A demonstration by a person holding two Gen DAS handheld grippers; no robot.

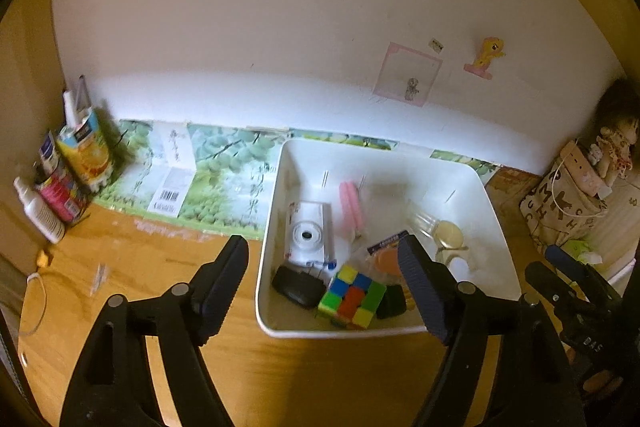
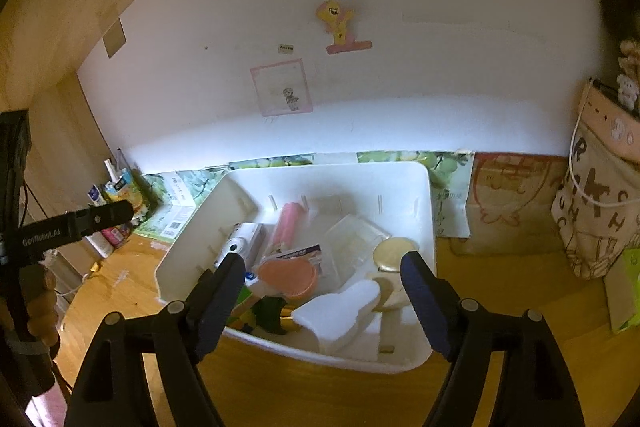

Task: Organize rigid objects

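Note:
A white bin (image 1: 272,227) stands on the wooden desk against the wall. Inside lie a white camera (image 1: 308,235), a colourful puzzle cube (image 1: 352,297), a black case (image 1: 298,287), a pink tube (image 1: 351,207), an orange round item (image 1: 386,259) and a gold-capped glass bottle (image 1: 448,233). My left gripper (image 1: 324,241) hovers open over the bin's near left part, holding nothing. My right gripper (image 2: 323,263) hangs open over the bin's (image 2: 424,195) near edge, above the orange item (image 2: 288,277) and a white block (image 2: 340,311). Its left finger hides part of the cube (image 2: 244,311).
Cartons and bottles (image 1: 84,155) crowd the desk's left corner. A lettered fabric bag (image 2: 600,203) and a doll (image 1: 616,143) stand at the right. Bare desk (image 1: 140,259) lies left of the bin. A hand (image 2: 40,311) holds the left tool at the frame's edge.

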